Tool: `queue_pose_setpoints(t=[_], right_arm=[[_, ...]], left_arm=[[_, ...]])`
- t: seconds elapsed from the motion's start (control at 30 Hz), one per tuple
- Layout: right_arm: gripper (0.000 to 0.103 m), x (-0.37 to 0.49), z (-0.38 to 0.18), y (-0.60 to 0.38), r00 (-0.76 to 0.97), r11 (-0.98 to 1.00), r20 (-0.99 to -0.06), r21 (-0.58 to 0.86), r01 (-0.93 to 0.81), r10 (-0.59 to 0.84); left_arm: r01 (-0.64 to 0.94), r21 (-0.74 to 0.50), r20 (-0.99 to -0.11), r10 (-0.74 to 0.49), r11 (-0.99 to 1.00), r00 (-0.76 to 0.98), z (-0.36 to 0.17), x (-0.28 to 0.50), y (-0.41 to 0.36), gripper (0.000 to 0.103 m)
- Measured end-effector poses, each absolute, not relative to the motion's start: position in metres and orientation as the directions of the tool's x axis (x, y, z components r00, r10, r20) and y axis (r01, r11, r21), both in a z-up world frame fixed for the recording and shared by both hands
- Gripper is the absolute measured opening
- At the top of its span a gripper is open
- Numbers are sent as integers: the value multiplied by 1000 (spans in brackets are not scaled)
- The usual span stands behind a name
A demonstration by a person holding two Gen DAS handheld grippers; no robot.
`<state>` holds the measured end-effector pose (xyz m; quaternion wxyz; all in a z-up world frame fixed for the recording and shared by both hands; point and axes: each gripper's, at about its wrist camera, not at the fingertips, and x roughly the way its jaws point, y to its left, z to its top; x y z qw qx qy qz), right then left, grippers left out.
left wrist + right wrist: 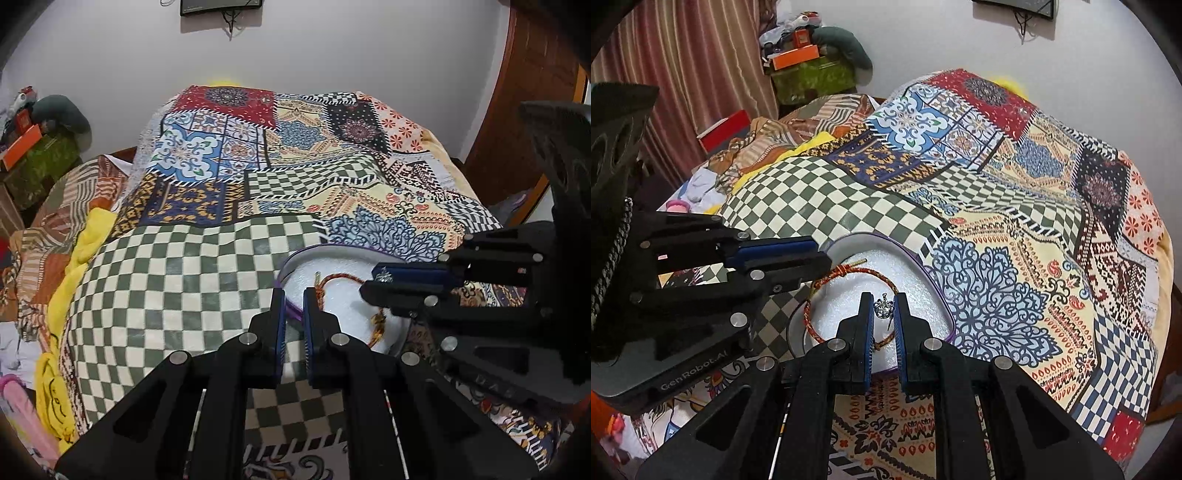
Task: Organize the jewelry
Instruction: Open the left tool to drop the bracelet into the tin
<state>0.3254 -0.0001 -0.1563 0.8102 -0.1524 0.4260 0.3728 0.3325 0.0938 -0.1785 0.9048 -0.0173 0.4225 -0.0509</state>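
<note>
The right gripper (884,314) pinches a small silver ornament (884,308), probably an earring or charm, right at its fingertips, with the jaws narrowed to a slim gap around it. Just below and ahead of those tips sits the white-lined jewelry box (923,291), where a red-and-gold braided bracelet (849,275) curls round the lining under the held piece.

The left gripper (293,302) stands at the box's near rim (291,312); its jaws are nearly closed and the purple edge runs between them, though whether the pads actually clamp it I cannot tell. From the right wrist view it comes in from the left, tips beside the bracelet's knot.

The step in hand looks like setting the ornament down on the lining. Done well, the right gripper should lower until the piece almost touches the foam, choose a bare patch clear of the bracelet (tangling is the real risk here), and part its jaws only slightly. The left should keep the box steady on the soft patchwork bedspread (1015,229).
</note>
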Motion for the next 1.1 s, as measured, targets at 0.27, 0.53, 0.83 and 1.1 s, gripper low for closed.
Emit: queue_pose_setpoints(t=[0.27, 0.53, 0.83, 1.1], right_arm=[[14, 316, -153, 7, 354, 665, -824, 37, -746, 443], [32, 304, -134, -7, 407, 707, -800, 30, -707, 441], [32, 275, -98, -37, 492, 763, -752, 22, -646, 438], [32, 241, -77, -64, 548, 788, -708, 20, -616, 446]], left_arm=[[38, -80, -776, -86, 996, 625, -179, 321, 103, 16], [41, -69, -764, -79, 997, 641, -165, 301, 99, 23], [45, -79, -724, -88, 996, 684, -141, 269, 87, 47], [55, -83, -697, -98, 995, 711, -120, 234, 72, 47]])
